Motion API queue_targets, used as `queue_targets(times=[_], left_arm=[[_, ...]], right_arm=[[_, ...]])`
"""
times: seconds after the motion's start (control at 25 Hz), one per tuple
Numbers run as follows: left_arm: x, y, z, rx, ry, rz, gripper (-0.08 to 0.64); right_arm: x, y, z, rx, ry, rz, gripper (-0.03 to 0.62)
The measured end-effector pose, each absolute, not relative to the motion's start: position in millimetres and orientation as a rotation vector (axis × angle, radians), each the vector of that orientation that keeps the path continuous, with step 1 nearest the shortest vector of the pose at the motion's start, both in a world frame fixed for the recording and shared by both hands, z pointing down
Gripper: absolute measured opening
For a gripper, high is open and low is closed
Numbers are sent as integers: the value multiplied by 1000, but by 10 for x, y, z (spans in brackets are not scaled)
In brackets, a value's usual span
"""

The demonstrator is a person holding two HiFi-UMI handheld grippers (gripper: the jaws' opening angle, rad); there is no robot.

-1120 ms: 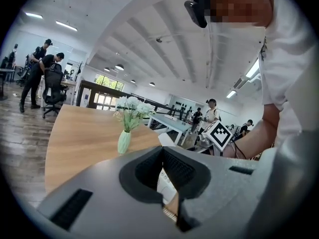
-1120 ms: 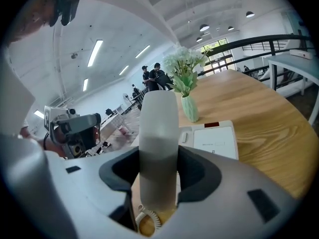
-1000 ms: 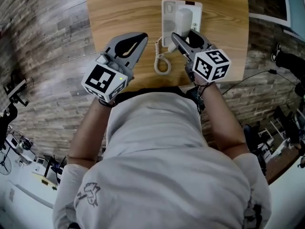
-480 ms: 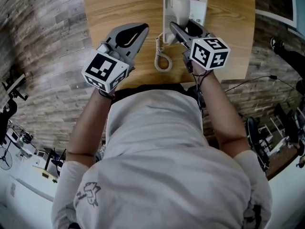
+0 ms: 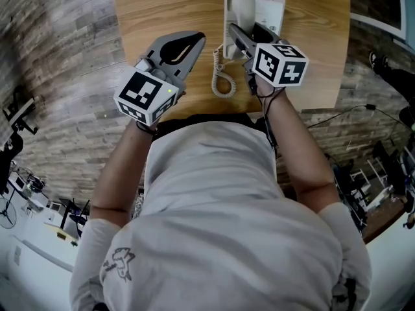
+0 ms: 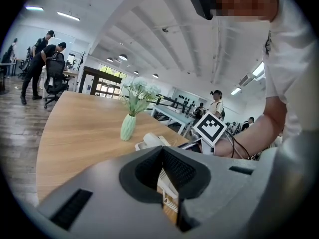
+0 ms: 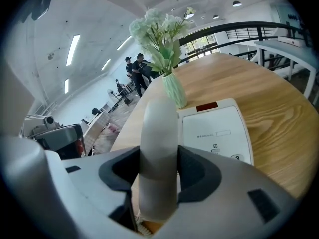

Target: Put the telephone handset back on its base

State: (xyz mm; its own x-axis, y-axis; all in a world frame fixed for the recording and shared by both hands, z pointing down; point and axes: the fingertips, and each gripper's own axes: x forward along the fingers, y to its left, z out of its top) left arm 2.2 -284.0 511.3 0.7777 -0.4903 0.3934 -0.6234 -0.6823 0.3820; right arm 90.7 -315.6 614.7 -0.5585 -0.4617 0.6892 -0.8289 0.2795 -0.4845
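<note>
Item: wood-grain table [image 5: 162,5].

- Base [image 5: 271,11]: white, flat on the table's far right part, a red strip at its far edge.
- Handset [image 5: 241,6]: white, lying lengthwise over the base's left half. Whether it is fully seated there cannot be told.
- Cord [image 5: 222,78]: coiled, on the table just near of the base, between the two grippers.
- Right gripper [image 5: 246,34]: jaws clamped on the handset's near end, one pad on each side.
- Left gripper [image 5: 194,41]: over the table, left of the cord and apart from the phone. Jaws closed together, nothing held.
- Vase [image 7: 174,91]: pale green, upright, far of the base, holding pale flowers [image 7: 159,26].
- Background: people [image 6: 37,59] standing well beyond the table.
</note>
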Motion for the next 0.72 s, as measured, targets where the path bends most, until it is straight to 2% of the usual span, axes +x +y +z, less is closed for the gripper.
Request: queue_targets(times=[0.72], left_arm=[[-36, -2850, 5173, 2437, -843, 345, 6]], right_arm=[[863, -3186, 6311, 1275, -2023, 1215, 229]])
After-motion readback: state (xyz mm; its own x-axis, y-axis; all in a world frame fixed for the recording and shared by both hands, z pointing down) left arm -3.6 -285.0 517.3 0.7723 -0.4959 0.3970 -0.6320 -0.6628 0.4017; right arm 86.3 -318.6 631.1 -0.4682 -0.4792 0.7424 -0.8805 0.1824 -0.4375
